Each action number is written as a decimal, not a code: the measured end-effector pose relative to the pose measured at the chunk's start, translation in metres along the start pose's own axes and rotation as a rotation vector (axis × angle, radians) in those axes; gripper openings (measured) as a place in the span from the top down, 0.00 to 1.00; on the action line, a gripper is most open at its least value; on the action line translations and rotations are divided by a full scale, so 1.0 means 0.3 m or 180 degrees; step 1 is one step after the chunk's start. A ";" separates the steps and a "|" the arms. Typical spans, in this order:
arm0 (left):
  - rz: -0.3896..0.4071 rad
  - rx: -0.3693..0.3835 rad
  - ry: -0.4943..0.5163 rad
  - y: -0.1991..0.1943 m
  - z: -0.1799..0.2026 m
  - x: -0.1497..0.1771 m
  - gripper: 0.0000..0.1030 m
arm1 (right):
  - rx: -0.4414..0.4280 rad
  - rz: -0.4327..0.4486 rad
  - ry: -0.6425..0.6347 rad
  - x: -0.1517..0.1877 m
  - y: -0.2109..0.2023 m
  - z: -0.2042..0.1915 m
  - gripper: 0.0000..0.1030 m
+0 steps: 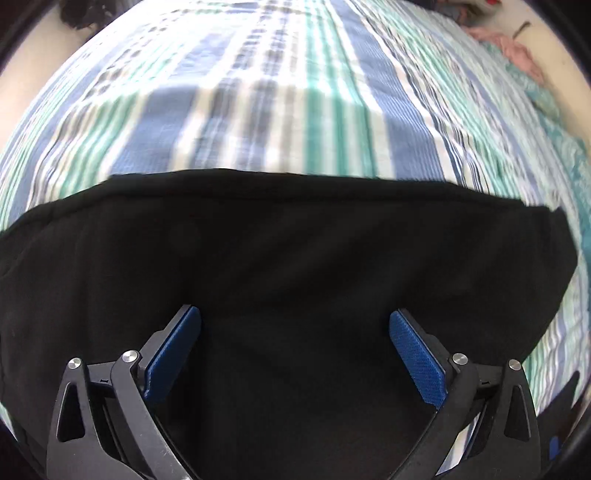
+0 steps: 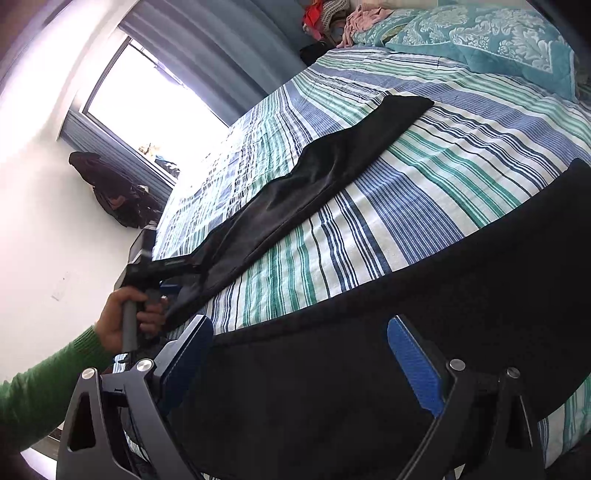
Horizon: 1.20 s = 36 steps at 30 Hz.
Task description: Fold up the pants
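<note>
Sunlight is pouring through the window (image 2: 155, 99) onto a striped bed (image 2: 424, 177) where black pants (image 2: 332, 166) are lying; left gripper (image 1: 294, 314) and right gripper (image 2: 300, 323) are both gaping wide over them.

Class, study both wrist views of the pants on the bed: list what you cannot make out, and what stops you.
1. Left wrist view: the bedspread pattern is smeared by motion blur.
2. Left wrist view: the black pants run out of frame at the left edge; their dark cloth hides seams.
3. Right wrist view: the left gripper has its jaws hidden behind the hand and cloth.
4. Right wrist view: the clothes pile is too small.
</note>
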State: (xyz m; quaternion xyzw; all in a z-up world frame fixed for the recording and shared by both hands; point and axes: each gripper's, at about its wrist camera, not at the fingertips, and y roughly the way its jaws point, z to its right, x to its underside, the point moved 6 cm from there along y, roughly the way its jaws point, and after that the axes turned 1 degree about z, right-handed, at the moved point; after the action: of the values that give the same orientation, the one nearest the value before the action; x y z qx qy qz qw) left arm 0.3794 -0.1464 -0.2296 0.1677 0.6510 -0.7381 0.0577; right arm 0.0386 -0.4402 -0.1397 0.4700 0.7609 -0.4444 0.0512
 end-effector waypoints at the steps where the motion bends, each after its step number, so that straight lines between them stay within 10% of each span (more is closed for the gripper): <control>1: 0.0081 -0.0403 -0.0088 -0.029 -0.122 0.002 0.01 | 0.0031 -0.0007 -0.0047 0.004 0.007 -0.007 0.08; 2: 0.0084 -0.0912 -0.0264 -0.044 -0.263 0.007 0.00 | 0.0068 -0.0021 -0.0097 0.012 0.015 -0.012 0.08; 6: 0.0110 -0.0485 -0.1146 -0.063 -0.607 0.060 0.00 | 0.0199 -0.0168 -0.0262 0.053 0.067 -0.034 0.08; 11: 0.0128 -0.1105 -0.1190 -0.151 -0.790 0.061 0.01 | 0.0352 -0.0062 -0.0530 0.060 0.075 -0.084 0.08; 13: 0.0167 -0.0992 -0.1314 -0.199 -0.834 0.110 0.01 | 0.0403 0.0015 -0.0670 0.062 0.064 -0.111 0.08; 20: 0.0123 -0.0161 -0.0189 -0.237 -0.453 0.449 0.01 | 0.0507 -0.0472 -0.1106 0.181 0.166 -0.162 0.06; 24: 0.0349 -0.0329 0.0088 -0.309 -0.331 0.700 0.01 | 0.0662 -0.0625 -0.1152 0.236 0.186 -0.132 0.06; 28: 0.0560 0.0073 0.0196 -0.386 -0.226 0.745 0.01 | 0.0705 -0.0338 -0.1345 0.239 0.090 -0.169 0.06; 36: 0.0606 -0.0096 0.0431 -0.286 -0.195 0.746 0.00 | 0.1096 -0.0646 -0.1407 0.240 0.110 0.008 0.06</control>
State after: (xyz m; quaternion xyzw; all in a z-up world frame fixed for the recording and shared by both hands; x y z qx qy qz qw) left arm 0.1537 -0.0469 -0.2266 0.2773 0.6455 -0.7064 0.0860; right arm 0.0232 -0.3884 -0.1975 0.2851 0.6879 -0.6613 0.0906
